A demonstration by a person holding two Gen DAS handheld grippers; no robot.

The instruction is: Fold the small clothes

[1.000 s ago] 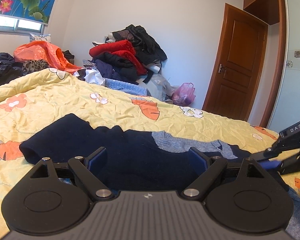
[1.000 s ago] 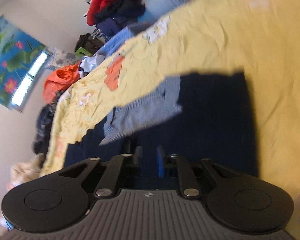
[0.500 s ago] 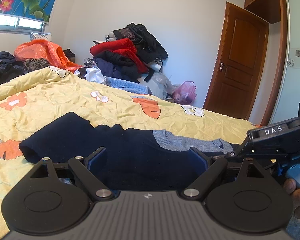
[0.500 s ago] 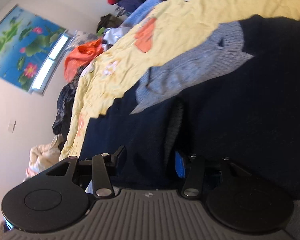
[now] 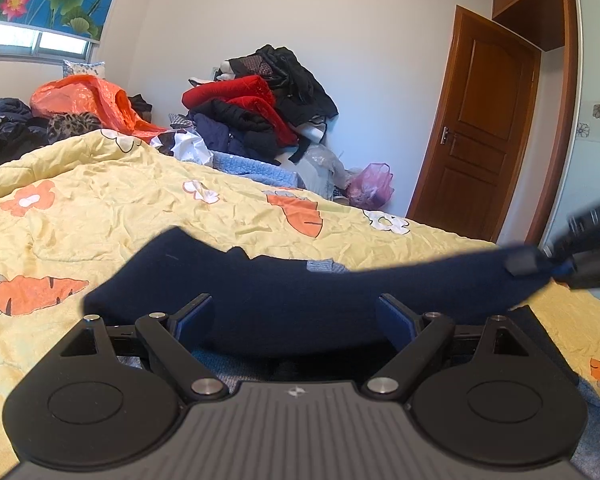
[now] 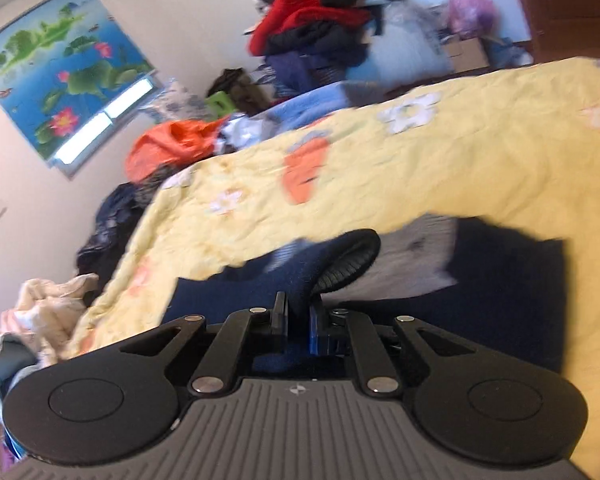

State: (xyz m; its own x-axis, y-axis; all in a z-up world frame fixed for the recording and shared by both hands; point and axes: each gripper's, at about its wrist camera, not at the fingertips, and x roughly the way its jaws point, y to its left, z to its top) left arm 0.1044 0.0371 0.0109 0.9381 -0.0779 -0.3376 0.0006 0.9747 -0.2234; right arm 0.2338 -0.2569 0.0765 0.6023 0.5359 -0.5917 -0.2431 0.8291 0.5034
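Observation:
A small navy sweater [image 5: 284,292] with a grey knitted collar [image 5: 326,267] lies on the yellow bed cover [image 5: 100,216]. My left gripper [image 5: 296,320] is open, low over the sweater's near edge, with cloth between its spread fingers. My right gripper [image 6: 298,316] is shut on a ribbed navy edge of the sweater [image 6: 340,264] and holds it lifted. In the left wrist view the right gripper [image 5: 540,266] shows at the right, pulling a navy flap up off the bed.
A heap of red, black and navy clothes [image 5: 260,108] is piled against the far wall. An orange bag [image 5: 84,96] and dark clothes [image 5: 4,124] lie at the bed's far left. A brown door [image 5: 480,128] stands at the right.
My right gripper has closed on the sweater's edge and lifted it, so a navy flap now hangs above the bed. My left gripper has stayed open in place.

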